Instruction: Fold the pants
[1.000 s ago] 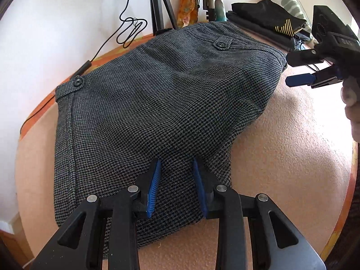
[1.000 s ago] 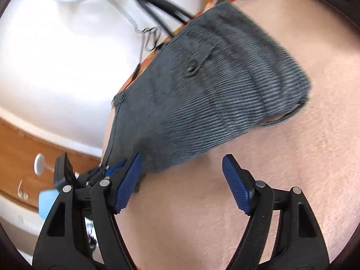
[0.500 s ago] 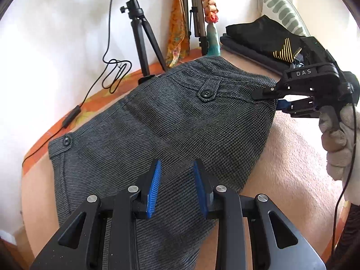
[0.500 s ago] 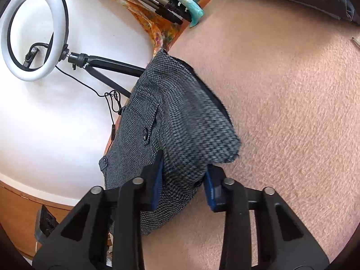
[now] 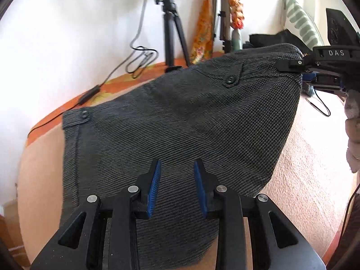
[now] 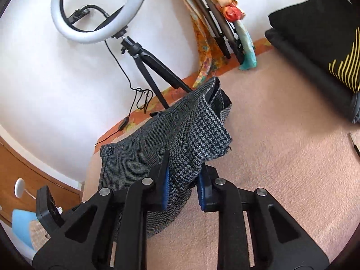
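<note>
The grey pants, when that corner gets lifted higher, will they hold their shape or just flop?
Probably flop: the pants already drape and bunch where the right gripper pinches them. The thick weave likely adds some weight, so the rest may drag along the pink blanket. The textured cloth seems unlikely to slip.

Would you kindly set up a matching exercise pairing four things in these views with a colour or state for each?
Things:
1. pants
2. ring light
3. right gripper
4. folded black garment

Descriptions:
A. white ring on a black tripod
B. shut on a lifted corner of cloth
C. grey houndstooth, with buttoned tabs at the waistband
D. carries yellow stripes

Pairs: 1-C, 2-A, 3-B, 4-D
</note>
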